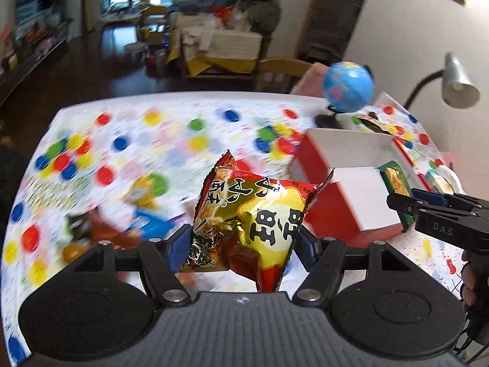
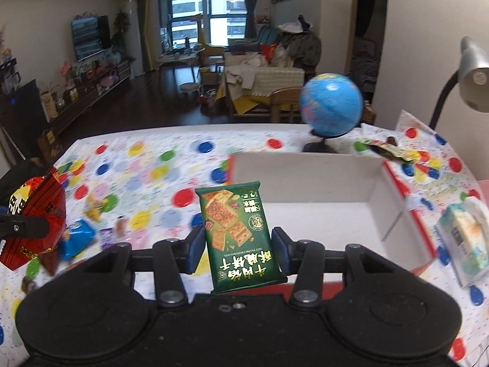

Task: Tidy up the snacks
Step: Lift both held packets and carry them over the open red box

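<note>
My left gripper [image 1: 243, 247] is shut on two snack packets held together, a yellow-and-red one [image 1: 275, 223] and a brown one [image 1: 214, 202], above the dotted tablecloth. My right gripper [image 2: 238, 249] is shut on a green biscuit packet [image 2: 235, 232], lifted in front of the box [image 2: 305, 171], which is red outside and white inside. In the left wrist view the right gripper [image 1: 406, 211] hangs beside the box [image 1: 345, 146] with the green packet [image 1: 397, 180] in it. The red packet [image 2: 39, 214] shows at the left edge of the right wrist view.
Several loose snacks lie on the left of the table, among them a blue packet [image 2: 76, 238]. A globe [image 2: 331, 105] stands behind the box and a wrapper [image 2: 388, 150] lies beside it. A desk lamp [image 2: 473, 76] and a tissue pack [image 2: 464, 238] are on the right.
</note>
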`<act>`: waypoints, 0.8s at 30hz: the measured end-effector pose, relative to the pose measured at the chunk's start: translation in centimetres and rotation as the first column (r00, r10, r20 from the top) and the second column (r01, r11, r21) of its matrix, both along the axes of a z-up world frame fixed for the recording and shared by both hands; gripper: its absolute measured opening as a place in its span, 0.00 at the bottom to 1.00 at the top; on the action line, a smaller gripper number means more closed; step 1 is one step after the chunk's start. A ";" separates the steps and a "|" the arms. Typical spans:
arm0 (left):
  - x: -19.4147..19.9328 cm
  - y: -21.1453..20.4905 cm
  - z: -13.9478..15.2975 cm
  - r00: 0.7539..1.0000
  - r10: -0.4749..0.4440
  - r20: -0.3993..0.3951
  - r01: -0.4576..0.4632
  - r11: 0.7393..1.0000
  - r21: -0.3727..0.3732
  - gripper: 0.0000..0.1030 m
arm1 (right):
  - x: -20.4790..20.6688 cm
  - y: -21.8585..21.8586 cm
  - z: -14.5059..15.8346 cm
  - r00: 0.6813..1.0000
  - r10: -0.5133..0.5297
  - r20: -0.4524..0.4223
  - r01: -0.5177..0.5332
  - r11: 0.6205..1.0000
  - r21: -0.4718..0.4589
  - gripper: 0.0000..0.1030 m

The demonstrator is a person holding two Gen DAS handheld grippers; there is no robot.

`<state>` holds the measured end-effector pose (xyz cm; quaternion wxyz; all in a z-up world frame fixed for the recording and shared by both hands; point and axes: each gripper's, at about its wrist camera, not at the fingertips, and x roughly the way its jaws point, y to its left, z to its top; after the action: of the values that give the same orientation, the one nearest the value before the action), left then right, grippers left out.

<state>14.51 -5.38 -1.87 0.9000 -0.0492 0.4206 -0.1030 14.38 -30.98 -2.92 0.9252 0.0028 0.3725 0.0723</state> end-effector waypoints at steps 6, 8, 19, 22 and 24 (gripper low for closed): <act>2.2 -6.5 0.3 0.997 -0.075 0.013 0.075 0.997 0.035 0.68 | 1.6 -5.5 -0.2 0.999 -0.045 0.007 0.045 0.999 -0.004 0.45; 3.2 -8.4 0.1 0.995 -0.098 0.009 0.097 0.994 0.046 0.68 | 2.1 -7.0 -0.6 0.998 -0.057 0.006 0.057 0.998 -0.009 0.45; 7.7 -17.4 -2.3 0.983 -0.180 -0.027 0.182 0.974 0.135 0.68 | 4.8 -13.2 -3.6 0.994 -0.105 -0.041 0.104 0.994 -0.038 0.45; 8.8 -19.2 -3.3 0.981 -0.191 -0.042 0.195 0.969 0.151 0.68 | 5.4 -14.1 -4.3 0.993 -0.104 -0.054 0.101 0.994 -0.041 0.45; 9.4 -20.2 -3.9 0.979 -0.197 -0.052 0.203 0.965 0.167 0.68 | 5.9 -14.5 -4.8 0.993 -0.103 -0.064 0.100 0.994 -0.047 0.45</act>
<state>23.90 -25.58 -5.76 0.8784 0.0692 0.4464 -0.1560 20.29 -45.53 -7.71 0.9147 0.0038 0.4037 0.0170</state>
